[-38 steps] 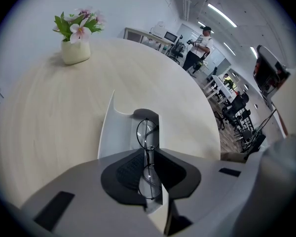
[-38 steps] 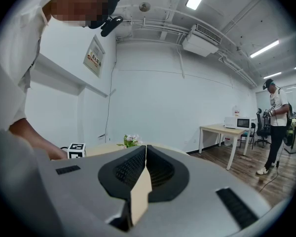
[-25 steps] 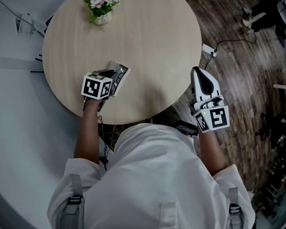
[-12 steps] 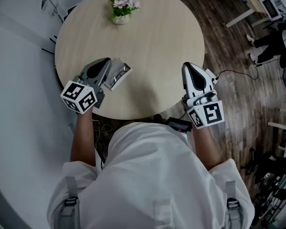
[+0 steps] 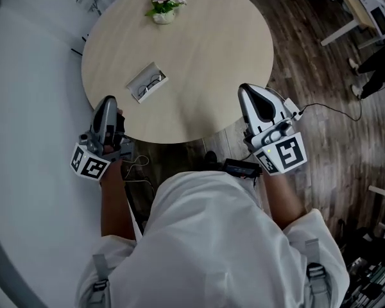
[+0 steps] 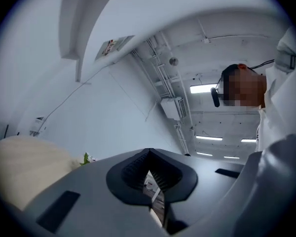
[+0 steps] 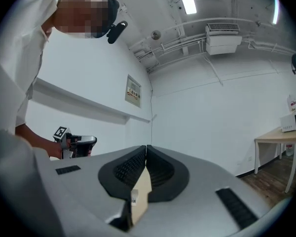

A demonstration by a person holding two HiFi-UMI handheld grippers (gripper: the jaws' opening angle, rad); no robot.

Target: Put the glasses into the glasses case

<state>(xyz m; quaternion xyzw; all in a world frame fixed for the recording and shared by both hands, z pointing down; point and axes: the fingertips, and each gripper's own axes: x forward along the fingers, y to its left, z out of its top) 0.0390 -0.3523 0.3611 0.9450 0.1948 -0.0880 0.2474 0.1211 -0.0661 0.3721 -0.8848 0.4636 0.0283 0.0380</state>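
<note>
An open pale glasses case (image 5: 136, 83) lies on the round wooden table (image 5: 205, 56), left of centre, with the dark-rimmed glasses (image 5: 152, 81) lying inside it. My left gripper (image 5: 106, 102) hangs off the table's near-left edge, well apart from the case, and is shut on nothing. In the left gripper view the left gripper (image 6: 149, 153) points up at the ceiling. My right gripper (image 5: 251, 91) hovers past the table's near-right edge above the floor, shut and empty. In the right gripper view the right gripper (image 7: 146, 148) faces a white wall.
A small pot of pink flowers (image 5: 164, 4) stands at the table's far side. Cables (image 5: 321, 108) run across the dark wood floor on the right. A white wall runs along the left, and another table's corner (image 5: 356, 5) shows at the upper right.
My left gripper has pulled back from over the case to the table's near-left edge, leaving the case and glasses on the table. The right gripper has barely moved.
</note>
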